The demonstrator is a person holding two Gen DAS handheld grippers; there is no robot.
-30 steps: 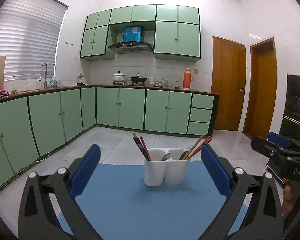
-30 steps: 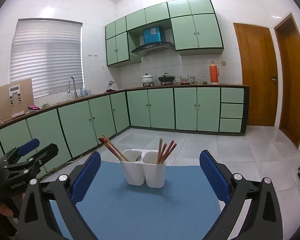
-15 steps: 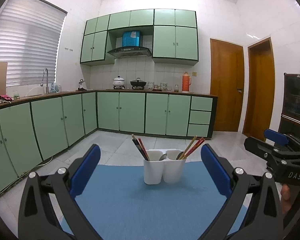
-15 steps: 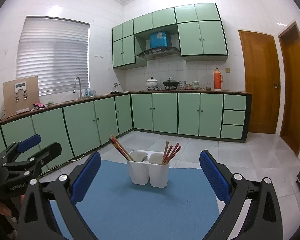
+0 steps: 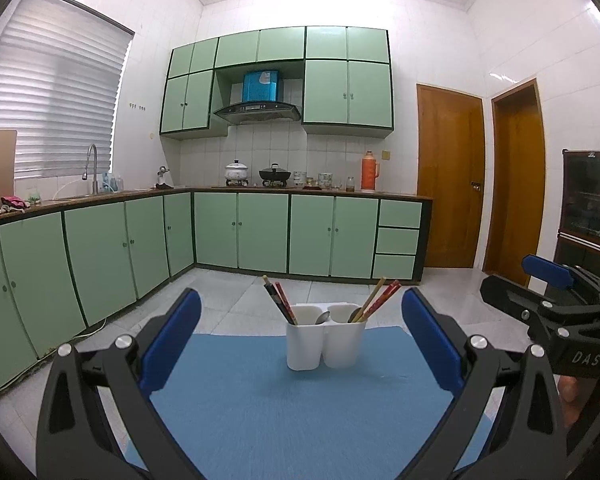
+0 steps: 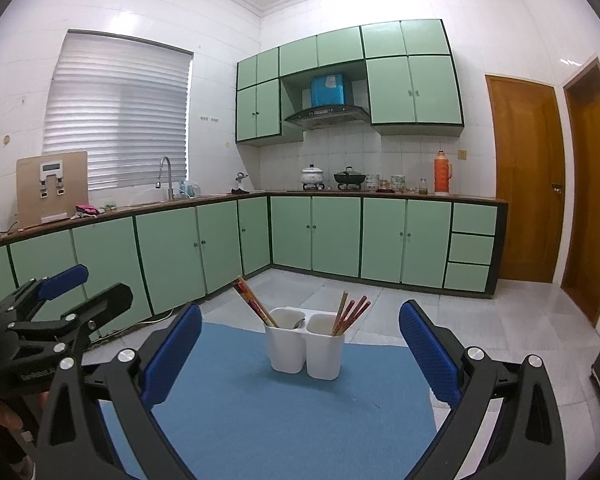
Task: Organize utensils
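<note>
Your left gripper (image 5: 300, 338), black-framed with blue padded fingers (image 5: 172, 336), stood spread wide and held nothing, hovering over the near part of the blue rectangular mat (image 5: 284, 408). Your right gripper (image 6: 300, 344), of the same make, was likewise spread wide and empty over the mat's near edge; in the left wrist view it showed side-on at the right edge of the picture (image 5: 556, 304). The white plastic two-compartment utensil holder (image 5: 324, 336) stood upright on the mat near its far edge, roughly midway between the far corners, well apart from both grippers. Its left compartment held dark and red chopsticks (image 5: 278, 300) leaning left, with the bowl of a metal spoon (image 5: 323, 317) resting at the divider. Its right compartment held red and tan chopsticks (image 5: 376, 298) leaning right; what seemed a second spoon bowl sat beside them, too small to tell for sure. In the right wrist view the holder (image 6: 304, 346) lay ahead between your fingers, with the mat (image 6: 276, 420) reaching out beneath it. Behind stood the pale green kitchen cabinets (image 5: 260, 232) along two walls, an orange thermos flask (image 5: 369, 171) on the counter, and two brown wooden doors (image 5: 450, 180) to the right.
</note>
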